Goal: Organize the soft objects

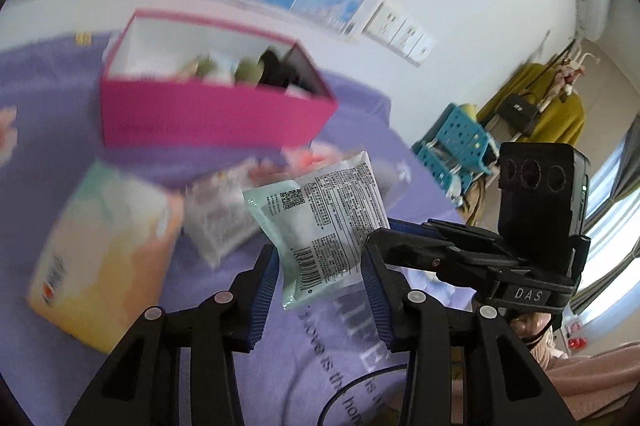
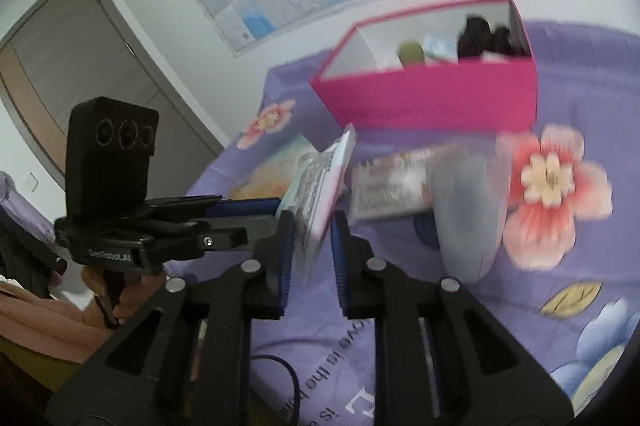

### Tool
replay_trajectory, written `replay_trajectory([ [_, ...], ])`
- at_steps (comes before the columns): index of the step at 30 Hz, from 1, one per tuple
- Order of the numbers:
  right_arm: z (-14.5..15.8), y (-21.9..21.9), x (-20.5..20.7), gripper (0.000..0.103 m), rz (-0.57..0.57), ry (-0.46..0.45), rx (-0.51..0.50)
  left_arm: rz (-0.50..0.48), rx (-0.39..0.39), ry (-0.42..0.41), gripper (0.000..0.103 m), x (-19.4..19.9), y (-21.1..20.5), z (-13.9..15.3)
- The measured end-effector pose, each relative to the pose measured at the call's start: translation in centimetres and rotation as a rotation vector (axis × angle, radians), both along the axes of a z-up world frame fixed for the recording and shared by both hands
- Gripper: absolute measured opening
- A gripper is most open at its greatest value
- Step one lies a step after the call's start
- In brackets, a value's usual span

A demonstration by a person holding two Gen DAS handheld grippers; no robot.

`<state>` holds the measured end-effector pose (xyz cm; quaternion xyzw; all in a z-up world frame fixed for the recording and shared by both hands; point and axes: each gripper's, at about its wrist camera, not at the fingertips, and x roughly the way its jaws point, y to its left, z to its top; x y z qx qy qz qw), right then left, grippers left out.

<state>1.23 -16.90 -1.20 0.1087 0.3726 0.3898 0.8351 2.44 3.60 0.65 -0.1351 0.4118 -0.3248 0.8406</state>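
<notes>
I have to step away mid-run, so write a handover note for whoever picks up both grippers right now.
Right gripper: shut on the printed packet, held above the purple bedspread.
Left gripper: open, fingers straddling that same packet; contact unclear.
Pink box: open, behind the packet, several blurred items inside.
Still outside, in front of it: pastel pack and clear-wrapped pack.
Probably next: packet into the box, then those two.
</notes>
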Motion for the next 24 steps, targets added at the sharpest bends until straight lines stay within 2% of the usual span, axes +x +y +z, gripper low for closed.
replay_trajectory([
  [7, 4.4, 0.5, 2.3, 0.021, 0.012, -0.074, 0.007, 0.015, 0.015, -0.108, 0.042, 2.7, 0.3, 4.4],
  [11, 6.3, 0.9, 5.2, 0.021, 0.022, -0.077, 0.034, 0.038, 0.026, -0.153, 0.042, 4.4, 0.7, 6.3],
  [17, 9.1, 1.6, 10.2, 0.017, 0.051, -0.086, 0.086, 0.066, 0.030, -0.175, 0.042, 8.6, 0.7, 8.0],
  [24, 8.4, 3.3, 17.7, 0.017, 0.047, 0.018, 0.089, 0.133, 0.052, -0.129, 0.042, 14.3, 1.1, 6.9],
])
